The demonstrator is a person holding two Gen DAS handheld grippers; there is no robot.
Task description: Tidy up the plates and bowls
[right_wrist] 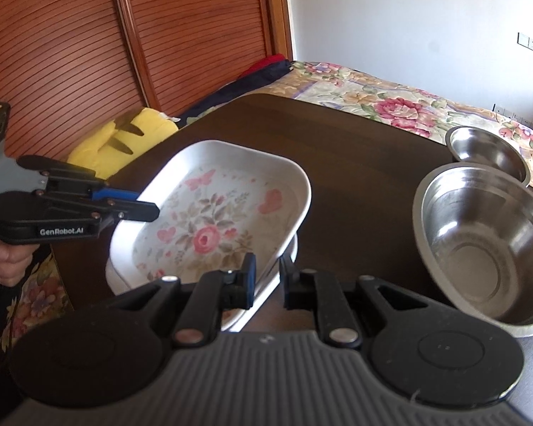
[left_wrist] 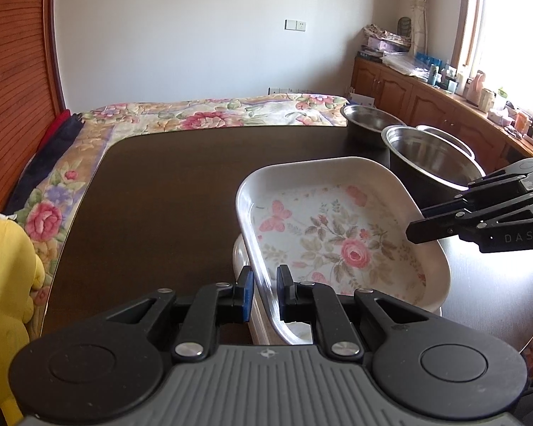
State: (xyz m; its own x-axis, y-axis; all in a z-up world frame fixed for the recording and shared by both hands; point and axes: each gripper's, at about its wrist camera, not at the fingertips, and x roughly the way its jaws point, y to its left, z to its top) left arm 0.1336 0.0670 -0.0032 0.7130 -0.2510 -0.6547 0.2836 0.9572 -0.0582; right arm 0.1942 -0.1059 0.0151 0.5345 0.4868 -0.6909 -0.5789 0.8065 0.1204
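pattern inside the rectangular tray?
Pink roses, butterflies and muted leaves on white, inside the rectangular tray; clearest in the left wrist view.

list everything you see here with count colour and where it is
floral tray: 1, white with pink roses, held tilted over another white dish near the table's front edge
white dish: 1, under the tray, mostly hidden
steel bowls: at least 2, silver, right side of the table; a third rim shows in the left wrist view
table: 1, dark brown
bedspread: 1, floral, behind the table
yellow plush: 1, left of the table
wooden cabinets: brown, under the window, cluttered top
left hand-held gripper: black, closed on the tray's rim
right hand-held gripper: black, closed on the tray's opposite rim
hand: 1, gripping the left handle
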